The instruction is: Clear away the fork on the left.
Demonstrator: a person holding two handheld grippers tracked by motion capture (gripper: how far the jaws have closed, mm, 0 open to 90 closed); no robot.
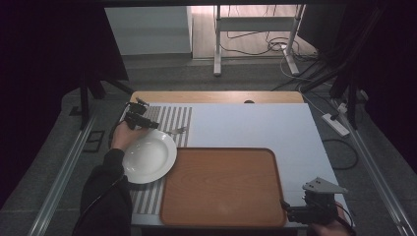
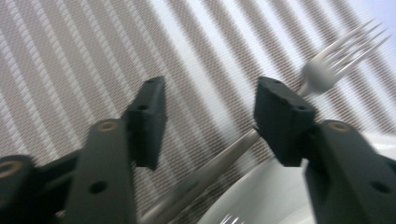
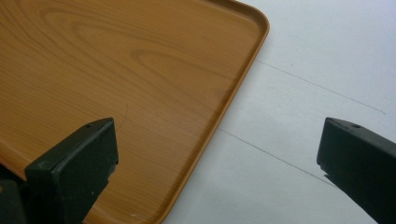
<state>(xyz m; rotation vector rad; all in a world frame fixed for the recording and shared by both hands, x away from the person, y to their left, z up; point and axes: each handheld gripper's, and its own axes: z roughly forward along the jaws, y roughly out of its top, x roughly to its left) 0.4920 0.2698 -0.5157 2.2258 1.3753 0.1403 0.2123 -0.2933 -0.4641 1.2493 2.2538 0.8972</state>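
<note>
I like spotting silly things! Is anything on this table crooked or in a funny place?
Yes: the shiny silver metal fork lies slantwise across the grey-striped placemat, its handle beside the round white plate. The flat wooden tray sits straight.

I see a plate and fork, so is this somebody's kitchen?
Probably not a kitchen. It looks like a lab or studio set up for recording: dark curtains hang around the table, cables trail on the floor, and a person holds a gripper by the fork and white plate.
</note>
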